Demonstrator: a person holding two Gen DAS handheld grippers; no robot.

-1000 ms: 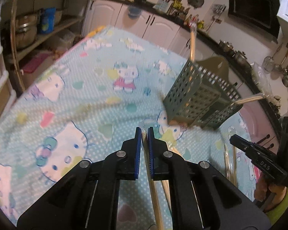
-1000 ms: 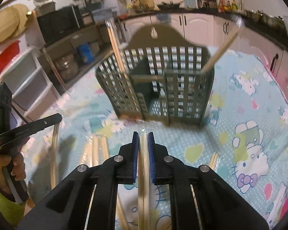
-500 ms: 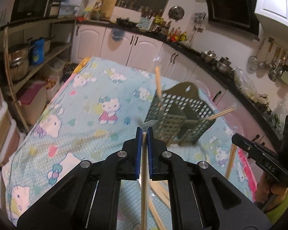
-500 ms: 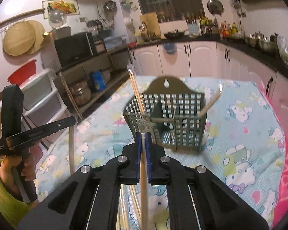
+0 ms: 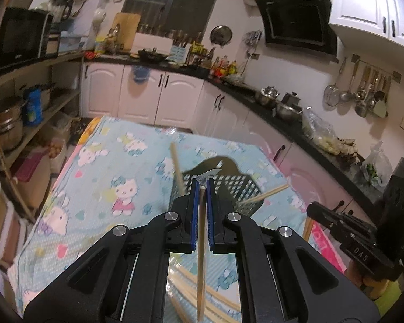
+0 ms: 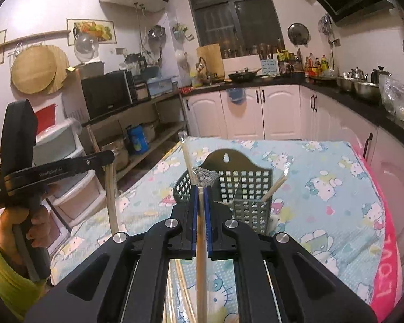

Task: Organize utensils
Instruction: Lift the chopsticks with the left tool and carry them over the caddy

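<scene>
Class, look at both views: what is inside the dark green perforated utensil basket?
Two wooden chopsticks lean out of the dark green perforated utensil basket. Its floor and front compartments are hidden behind the tongs.

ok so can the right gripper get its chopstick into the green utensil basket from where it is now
Probably yes. The right gripper is shut on a wrapped chopstick, and the green basket stands upright just ahead with its top open. Two chopsticks already lean inside, but there looks to be room between them.

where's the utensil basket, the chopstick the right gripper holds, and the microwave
utensil basket [image 6: 245,185], right wrist view, perforated back wall
chopstick [image 6: 201,255], right wrist view, shaft behind the pads
microwave [image 6: 105,97], right wrist view, dark door
</scene>
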